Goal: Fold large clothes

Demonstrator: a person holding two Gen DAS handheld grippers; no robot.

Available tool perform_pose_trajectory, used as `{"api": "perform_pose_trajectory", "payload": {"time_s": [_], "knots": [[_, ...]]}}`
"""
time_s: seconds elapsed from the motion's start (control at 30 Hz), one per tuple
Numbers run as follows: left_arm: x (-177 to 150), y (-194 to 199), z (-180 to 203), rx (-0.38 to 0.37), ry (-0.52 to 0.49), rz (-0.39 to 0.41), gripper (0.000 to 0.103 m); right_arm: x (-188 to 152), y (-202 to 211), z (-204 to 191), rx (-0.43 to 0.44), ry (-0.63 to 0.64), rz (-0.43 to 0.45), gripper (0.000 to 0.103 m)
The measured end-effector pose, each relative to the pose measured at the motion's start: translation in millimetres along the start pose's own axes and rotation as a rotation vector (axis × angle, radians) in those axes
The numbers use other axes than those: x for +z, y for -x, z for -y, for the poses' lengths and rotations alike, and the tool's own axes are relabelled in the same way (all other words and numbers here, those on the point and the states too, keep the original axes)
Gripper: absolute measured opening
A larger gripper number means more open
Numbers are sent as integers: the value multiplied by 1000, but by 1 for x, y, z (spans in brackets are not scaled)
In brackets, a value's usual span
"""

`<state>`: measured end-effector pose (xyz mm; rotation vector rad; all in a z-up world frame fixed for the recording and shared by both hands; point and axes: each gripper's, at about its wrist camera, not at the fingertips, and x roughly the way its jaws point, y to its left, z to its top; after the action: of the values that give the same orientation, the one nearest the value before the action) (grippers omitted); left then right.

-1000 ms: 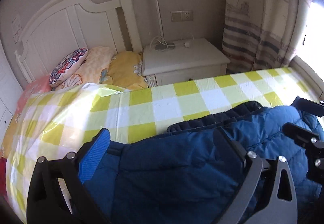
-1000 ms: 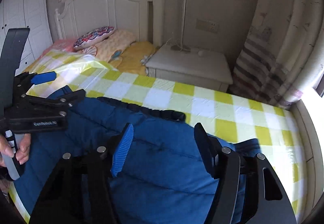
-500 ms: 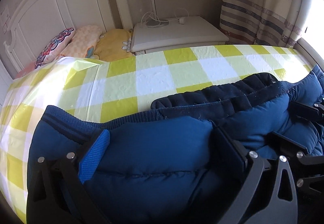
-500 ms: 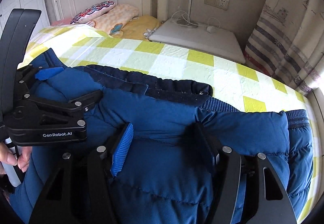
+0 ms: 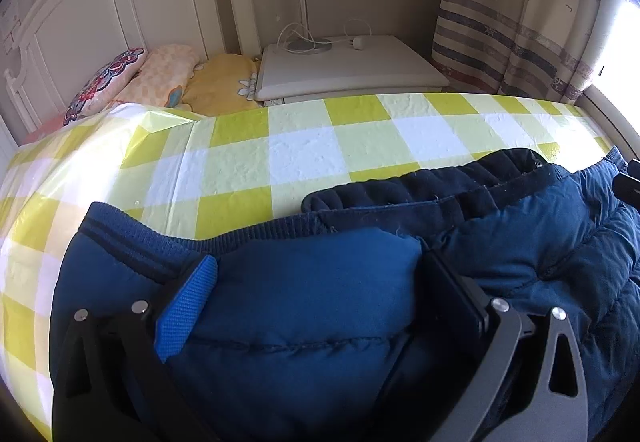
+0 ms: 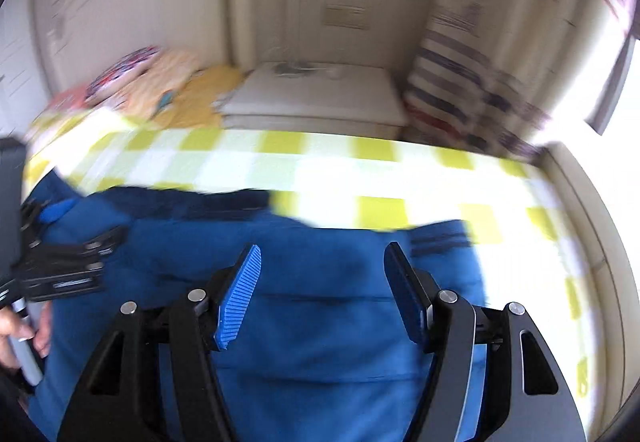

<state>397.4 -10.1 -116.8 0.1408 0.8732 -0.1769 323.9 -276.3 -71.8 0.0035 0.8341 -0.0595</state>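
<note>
The blue padded jacket (image 5: 312, 306) lies across the near side of the bench (image 5: 304, 158), which is covered in yellow-and-white check. Its long axis runs from left to right, parallel to the bench's near edge. A ribbed dark band marks its far edge, and the bare check cloth lies beyond that.

The left tool (image 5: 316, 294) sits at the jacket's left end. A thick roll of padded fabric fills the gap between its fingers and both pads press into it, so it is clamped on the jacket.

The right tool (image 6: 322, 290) is toward the jacket's other end, and the fabric lies directly ahead of and below it. Its jaws stand apart. This view is smeared by motion, so I judge, rather than see plainly, that the ribbed blue pads (image 6: 238, 298) hang clear above the cloth and grip nothing. The ribbed cuff or hem end (image 6: 438, 240) shows just beyond the right finger, near the bare check cloth on that side.

The coming move turns on that end. It lies forward and slightly right of the open tool, and the right hand is plainly the nearer one. The left tool (image 6: 68, 266) and the person's hand (image 6: 18, 334) behind it are well off to the left, already holding fabric. From there, a fold would most likely carry one end along the long axis toward the other.
</note>
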Motion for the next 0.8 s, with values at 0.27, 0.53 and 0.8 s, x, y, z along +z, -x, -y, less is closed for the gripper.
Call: {"api": "perform_pose_trajectory", "payload": {"time_s": [0.27, 0.53, 0.8], "knots": [[4, 8, 2, 30, -10, 0, 101, -18, -40, 34, 50, -101, -85, 64], [-4, 17, -103, 98, 275, -65, 101, -21, -40, 41, 80, -128, -84, 64], [-16, 20, -136, 82, 475, -19, 99, -18, -37, 34, 33, -96, -100, 66]]}}
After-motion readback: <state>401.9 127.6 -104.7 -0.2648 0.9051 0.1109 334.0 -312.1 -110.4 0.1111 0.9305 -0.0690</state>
